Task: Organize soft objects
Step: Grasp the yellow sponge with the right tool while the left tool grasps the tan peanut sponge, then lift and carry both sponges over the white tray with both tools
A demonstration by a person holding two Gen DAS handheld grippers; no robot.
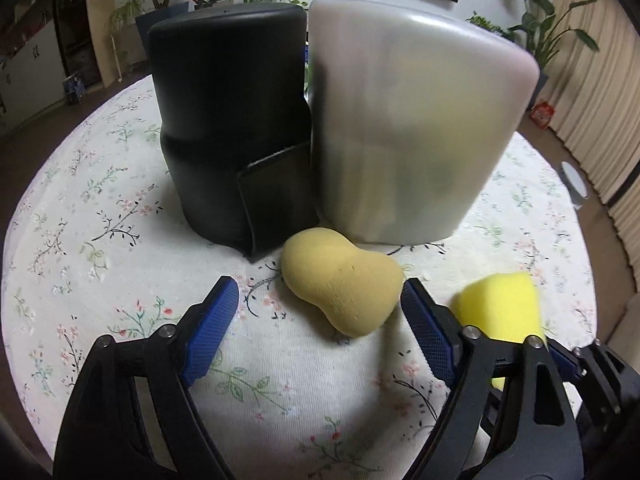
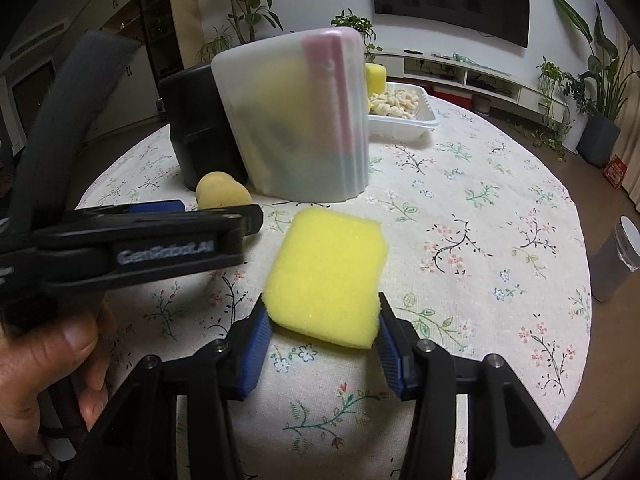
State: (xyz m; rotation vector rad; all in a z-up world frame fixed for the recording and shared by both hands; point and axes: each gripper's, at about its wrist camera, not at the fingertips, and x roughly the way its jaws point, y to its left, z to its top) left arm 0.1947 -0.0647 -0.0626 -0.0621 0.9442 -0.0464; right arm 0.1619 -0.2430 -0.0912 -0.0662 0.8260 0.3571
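The right claw (image 2: 324,330) is clamped on a yellow sponge (image 2: 326,276), its blue pads (image 2: 256,344) pressing the near corners on both sides; the sponge juts forward, over the floral cloth of the bench (image 2: 480,208). Whether its far edge touches the cloth cannot be told. The left claw (image 1: 320,308) stands wide open and holds nothing. Between and just ahead of its pads (image 1: 216,320) lies a tan, gourd-shaped puff (image 1: 340,280) on the cloth, its right end close by the right pad; contact cannot be told.

The left view shows the sponge (image 1: 496,312) only as a yellow block behind that claw's right finger, with the right claw's tips dark at the frame's edge. The right view shows it whole, and shows the left claw (image 2: 212,216) from the side, held by a hand (image 2: 48,364) at lower left, with the puff (image 2: 222,196) peeking above it.

Beyond the puff stand two containers side by side, touching or nearly so: a black bin (image 1: 228,128) on the left and a frosted bin (image 1: 412,128) on the right, yellow showing dimly through its wall. Only the right view sees past them: a pink strip on the frosted bin (image 2: 296,120), and behind it a white tray (image 2: 404,122) of pale curled pieces with another yellow block (image 2: 376,76) at its far end.
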